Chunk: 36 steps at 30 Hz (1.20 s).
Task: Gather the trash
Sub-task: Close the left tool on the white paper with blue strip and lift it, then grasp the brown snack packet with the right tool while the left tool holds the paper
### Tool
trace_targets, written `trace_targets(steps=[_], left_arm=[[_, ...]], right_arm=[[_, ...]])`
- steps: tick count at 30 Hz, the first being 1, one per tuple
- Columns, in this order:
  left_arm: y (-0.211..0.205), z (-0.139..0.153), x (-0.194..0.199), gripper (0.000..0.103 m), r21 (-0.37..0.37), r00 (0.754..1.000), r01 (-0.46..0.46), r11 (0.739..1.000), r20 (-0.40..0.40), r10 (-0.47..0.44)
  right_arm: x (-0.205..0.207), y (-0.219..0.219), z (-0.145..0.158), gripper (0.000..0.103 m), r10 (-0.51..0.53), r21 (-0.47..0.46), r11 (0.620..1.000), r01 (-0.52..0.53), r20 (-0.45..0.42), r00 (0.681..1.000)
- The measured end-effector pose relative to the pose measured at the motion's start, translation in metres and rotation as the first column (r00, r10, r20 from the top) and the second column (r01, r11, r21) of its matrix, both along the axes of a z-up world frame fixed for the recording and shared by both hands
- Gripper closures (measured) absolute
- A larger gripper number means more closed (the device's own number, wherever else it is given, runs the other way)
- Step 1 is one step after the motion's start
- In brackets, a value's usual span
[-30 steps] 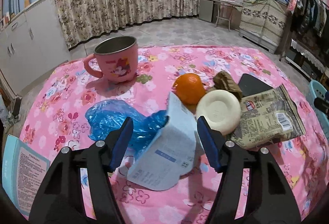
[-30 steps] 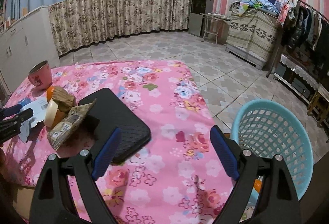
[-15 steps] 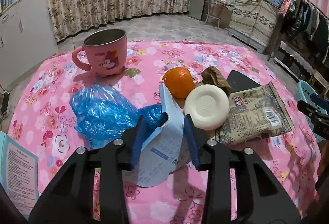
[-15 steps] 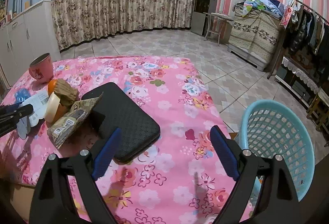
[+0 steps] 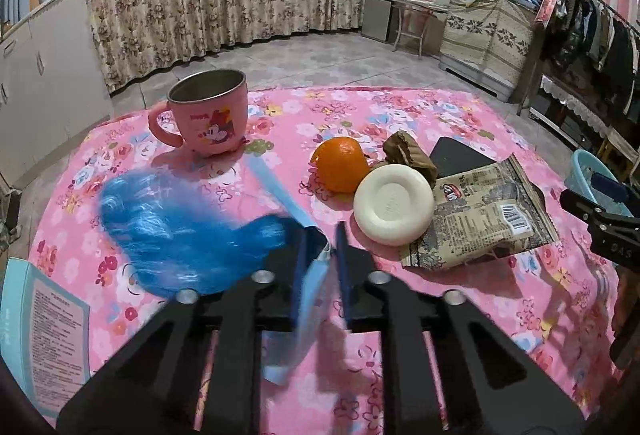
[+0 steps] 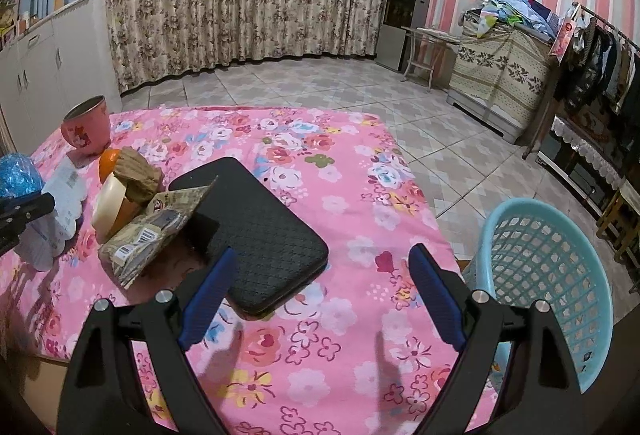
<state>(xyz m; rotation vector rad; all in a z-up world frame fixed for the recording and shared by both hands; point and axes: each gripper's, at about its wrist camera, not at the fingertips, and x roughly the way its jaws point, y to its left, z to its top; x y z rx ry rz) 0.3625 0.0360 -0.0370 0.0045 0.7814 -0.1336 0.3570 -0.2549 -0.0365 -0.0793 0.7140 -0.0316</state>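
My left gripper (image 5: 320,259) is shut on a light blue-and-white paper box (image 5: 308,299), flattened between the fingers and lifted off the pink floral table (image 5: 400,115). The box also shows in the right wrist view (image 6: 60,211). A crumpled blue plastic bag (image 5: 180,227) lies just left of it. A printed snack wrapper (image 5: 480,211) and a brown crumpled wrapper (image 5: 408,151) lie to the right. My right gripper (image 6: 320,299) is open and empty above the table's near right part, beside the light blue trash basket (image 6: 548,275).
A pink mug (image 5: 208,115), an orange (image 5: 340,165), a white round lid (image 5: 394,209) and a black pad (image 6: 256,231) sit on the table. A blue booklet (image 5: 36,335) lies at the left edge. The basket stands on the floor off the table's right edge.
My left gripper closed on the paper box, squeezed it flat and raised it. The blue bag shifted with it. My right gripper stayed open, drifting slightly.
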Motion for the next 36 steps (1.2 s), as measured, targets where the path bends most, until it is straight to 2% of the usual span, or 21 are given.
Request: trace_targets(steps=[11, 16, 18, 20, 22, 30, 36], left_arm=[[0.028, 0.001, 0.000, 0.094, -0.016, 0.999, -0.048, 0.999, -0.007, 0.048], [0.041, 0.000, -0.003, 0.092, 0.004, 0.998, -0.063, 0.998, -0.007, 0.063], [0.047, 0.000, -0.005, 0.088, 0.012, 0.997, -0.073, 0.997, -0.008, 0.073], [0.051, -0.001, -0.007, 0.074, 0.017, 0.997, -0.078, 0.997, -0.016, 0.078], [0.056, -0.003, -0.010, 0.069, 0.029, 0.996, -0.087, 0.996, -0.019, 0.087], [0.058, -0.004, -0.019, 0.069, 0.061, 0.997, -0.076, 0.995, -0.013, 0.077], [0.048, 0.000, -0.012, 0.069, 0.025, 0.998, -0.059, 0.998, -0.014, 0.060]], right_arm=[[-0.002, 0.005, 0.004, 0.017, 0.007, 0.013, 1.000, -0.007, 0.014, 1.000], [-0.002, 0.002, 0.008, 0.017, -0.002, 0.026, 1.000, 0.001, 0.024, 1.000], [-0.002, 0.001, 0.008, 0.017, -0.003, 0.034, 0.999, 0.003, 0.023, 1.000], [-0.001, 0.003, 0.009, 0.017, -0.001, 0.033, 0.999, 0.000, 0.026, 1.000], [-0.001, 0.004, 0.010, 0.017, 0.002, 0.035, 0.999, -0.003, 0.027, 1.000], [-0.006, 0.011, 0.022, 0.016, 0.012, 0.065, 0.998, -0.016, 0.067, 0.998], [-0.005, 0.021, 0.014, 0.016, 0.031, 0.055, 0.998, -0.034, 0.049, 0.998]])
